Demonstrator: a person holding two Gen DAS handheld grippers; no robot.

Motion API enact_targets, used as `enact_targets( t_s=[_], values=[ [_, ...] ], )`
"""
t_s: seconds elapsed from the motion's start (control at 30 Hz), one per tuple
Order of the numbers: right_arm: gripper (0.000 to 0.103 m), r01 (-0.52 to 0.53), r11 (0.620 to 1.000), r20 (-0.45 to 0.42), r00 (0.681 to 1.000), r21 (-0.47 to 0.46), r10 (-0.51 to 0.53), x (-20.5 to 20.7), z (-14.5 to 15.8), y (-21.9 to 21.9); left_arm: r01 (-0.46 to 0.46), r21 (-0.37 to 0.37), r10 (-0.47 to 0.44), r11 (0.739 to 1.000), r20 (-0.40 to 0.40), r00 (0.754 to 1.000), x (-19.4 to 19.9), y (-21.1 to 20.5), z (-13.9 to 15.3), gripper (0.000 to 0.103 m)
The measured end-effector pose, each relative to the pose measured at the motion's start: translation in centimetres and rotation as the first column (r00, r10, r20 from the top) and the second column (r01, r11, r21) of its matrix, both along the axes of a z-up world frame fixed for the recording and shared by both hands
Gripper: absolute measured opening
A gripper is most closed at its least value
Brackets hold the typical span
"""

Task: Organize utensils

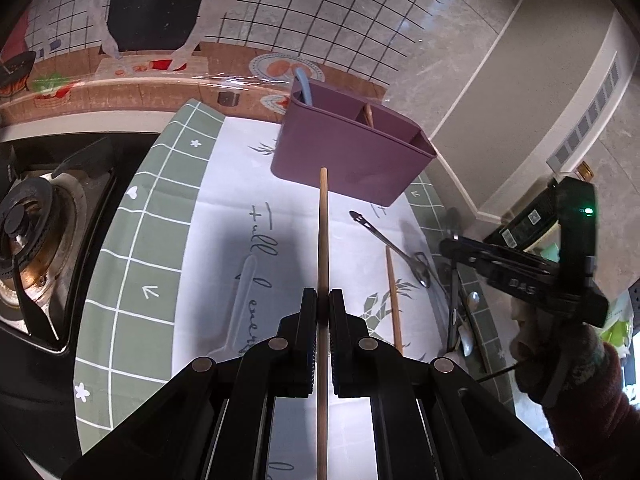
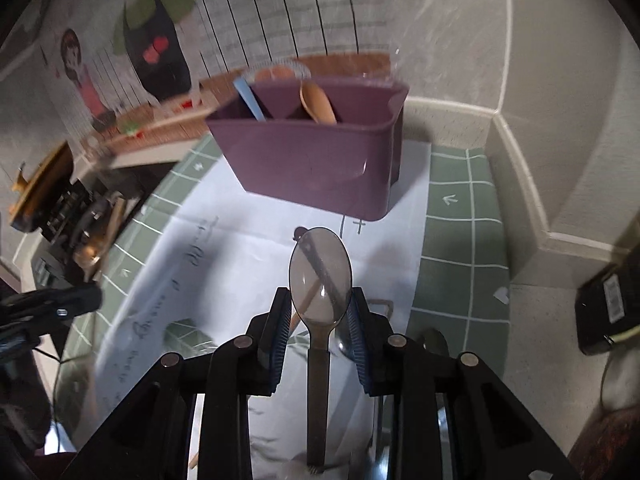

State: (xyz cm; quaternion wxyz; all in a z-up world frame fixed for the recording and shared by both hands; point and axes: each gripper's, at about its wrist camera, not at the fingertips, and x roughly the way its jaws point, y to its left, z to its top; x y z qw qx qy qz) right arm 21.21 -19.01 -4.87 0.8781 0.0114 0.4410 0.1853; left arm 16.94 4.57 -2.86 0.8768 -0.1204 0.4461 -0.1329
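Note:
A purple divided caddy stands at the back of the white-and-green mat. It holds a blue-handled utensil and a wooden spoon. My left gripper is shut on a wooden chopstick, whose tip points at the caddy's front wall. My right gripper is shut on a metal spoon. The bowl sits between the blue pads, the handle runs back toward the camera, and the spoon is lifted above the mat in front of the caddy.
On the mat lie another metal spoon, a second wooden chopstick, a clear plastic utensil and more metal cutlery. A gas stove is at the left. Tiled walls close the back and right.

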Motion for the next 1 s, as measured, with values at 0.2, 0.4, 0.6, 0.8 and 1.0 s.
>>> enact_targets(
  t_s=[0.2,0.4,0.6,0.8,1.0],
  values=[
    [0.026,0.003,1.0,0.077,0.997,-0.024,-0.001,-2.4,2.1,0.3,0.04,0.001,-0.04,0.999,0.0,0.999,0.1,-0.9,0.1,0.006],
    [0.026,-0.01,0.999,0.11,0.994,-0.042,0.014,-3.6,2.8,0.9,0.06,-0.002,-0.06,0.998,0.003,0.998,0.0,-1.3,0.2,0.006],
    [0.026,-0.003,1.0,0.118,0.993,-0.015,0.005,-4.0,3.5,0.7,0.061,-0.03,-0.061,0.998,0.003,0.998,0.1,-1.1,0.4,0.006],
    [0.006,0.007,1.0,0.126,0.992,0.004,-0.007,-3.9,4.4,0.3,0.054,-0.047,-0.053,0.997,0.03,0.998,0.6,-0.9,1.2,0.006],
    [0.006,0.001,1.0,0.14,0.99,0.006,-0.002,-3.3,4.8,0.3,0.063,-0.037,-0.06,0.997,0.063,0.996,1.5,-1.4,2.5,0.006]
  ],
)
